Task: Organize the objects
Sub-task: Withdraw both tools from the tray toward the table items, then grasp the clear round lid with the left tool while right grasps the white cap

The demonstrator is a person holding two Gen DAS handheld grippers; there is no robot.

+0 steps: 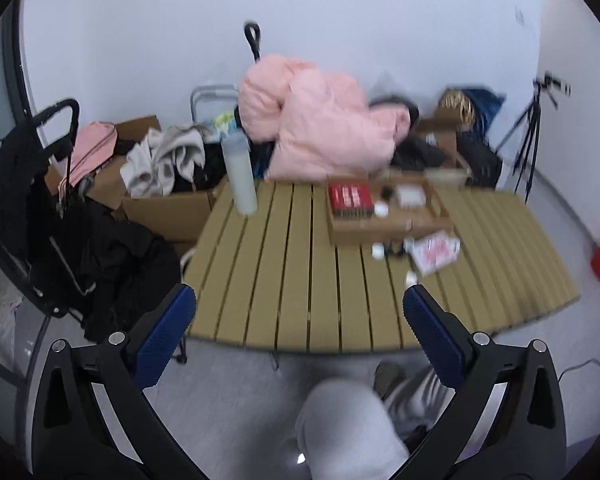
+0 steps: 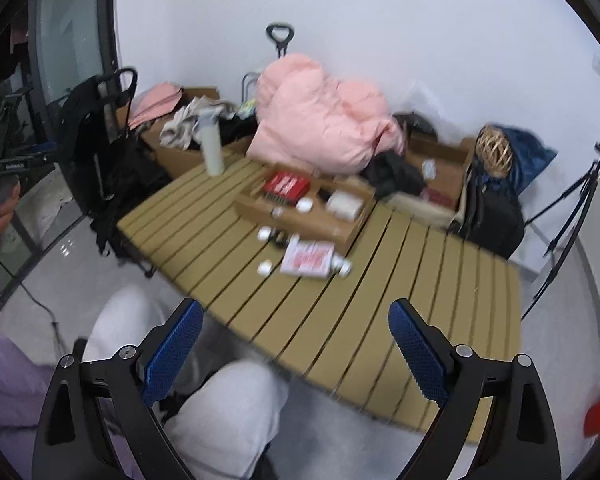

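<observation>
Pink puffy jacket heaped at far edge of slatted table, against white wall. Cardboard box left of table, stuffed with crumpled grey-white clothes. Black bag on frame far left. Tripod at right wall. Woven ball on dark backpack. Grey trouser knee in foreground.

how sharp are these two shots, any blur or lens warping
Left wrist view: the slatted table, white bottle and pink jacket are smeared by motion blur, while the open left gripper is crisp. Right wrist view: same blur on the red-and-white box; the right gripper is sharp. Both bend the slats and darken at the corners.
</observation>
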